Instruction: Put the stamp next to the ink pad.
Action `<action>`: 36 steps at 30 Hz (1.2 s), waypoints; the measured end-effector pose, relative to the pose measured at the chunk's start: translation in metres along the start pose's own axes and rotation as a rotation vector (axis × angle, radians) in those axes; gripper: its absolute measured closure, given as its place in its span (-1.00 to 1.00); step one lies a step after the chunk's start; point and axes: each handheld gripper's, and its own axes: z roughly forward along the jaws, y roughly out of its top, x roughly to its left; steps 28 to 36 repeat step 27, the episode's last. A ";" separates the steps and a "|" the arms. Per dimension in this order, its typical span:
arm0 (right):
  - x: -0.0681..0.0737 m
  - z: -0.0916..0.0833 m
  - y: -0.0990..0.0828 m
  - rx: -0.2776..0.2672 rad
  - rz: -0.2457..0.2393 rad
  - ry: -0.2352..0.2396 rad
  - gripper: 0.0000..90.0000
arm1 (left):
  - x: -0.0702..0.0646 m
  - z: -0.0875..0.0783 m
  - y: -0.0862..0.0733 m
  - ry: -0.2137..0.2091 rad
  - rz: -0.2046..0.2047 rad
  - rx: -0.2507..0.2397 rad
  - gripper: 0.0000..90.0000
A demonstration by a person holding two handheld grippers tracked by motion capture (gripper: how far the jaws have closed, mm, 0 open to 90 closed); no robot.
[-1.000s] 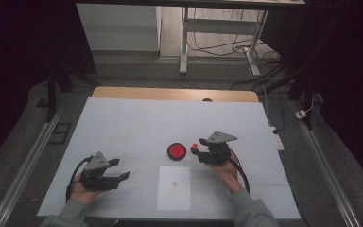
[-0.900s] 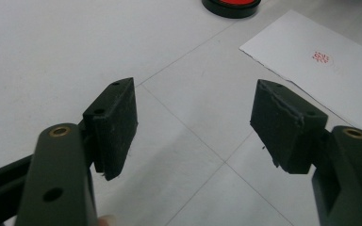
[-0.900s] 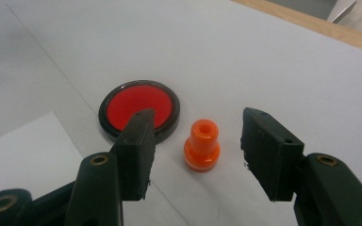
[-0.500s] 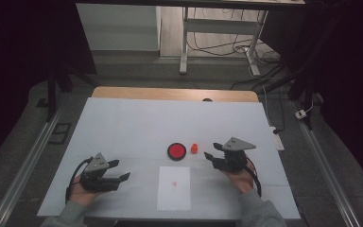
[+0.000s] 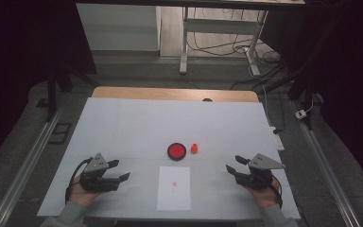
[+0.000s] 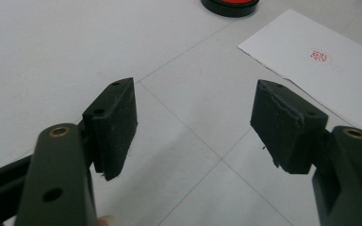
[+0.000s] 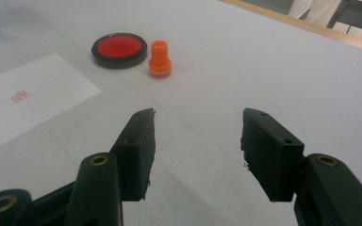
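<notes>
A small orange stamp (image 5: 194,148) (image 7: 160,59) stands upright on the white table, just right of a round red ink pad (image 5: 176,151) (image 7: 119,49) in a black case. In front of them lies a white sheet of paper (image 5: 174,187) (image 6: 320,70) with a small red stamp mark (image 6: 319,56) on it. My right gripper (image 5: 233,165) (image 7: 195,143) rests open near the table's front right, well away from the stamp, nothing between its jaws. My left gripper (image 5: 119,170) (image 6: 193,117) lies open at the front left, empty too.
The white table top (image 5: 137,123) has a wooden strip along its far edge. Beyond it stand metal table legs (image 5: 185,42) and cables on the floor. A white power strip (image 5: 277,141) lies off the table's right edge.
My right gripper has drawn back from the stamp toward the front right of the table, leaving the stamp standing beside the ink pad. The left gripper has stayed put.
</notes>
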 end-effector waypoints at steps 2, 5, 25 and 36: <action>-0.002 -0.005 -0.004 0.009 -0.006 -0.009 0.00 | 0.000 0.000 0.000 0.000 0.000 0.002 -0.29; -0.005 -0.009 -0.010 0.013 -0.006 -0.011 0.01 | 0.000 0.000 0.000 0.000 -0.002 0.001 -0.29; -0.006 -0.006 -0.011 0.029 -0.017 0.010 0.00 | 0.002 -0.001 0.000 0.006 -0.004 -0.002 -0.29; -0.006 -0.006 -0.011 0.029 -0.019 0.009 0.00 | 0.002 -0.001 0.000 0.006 -0.004 -0.003 -0.29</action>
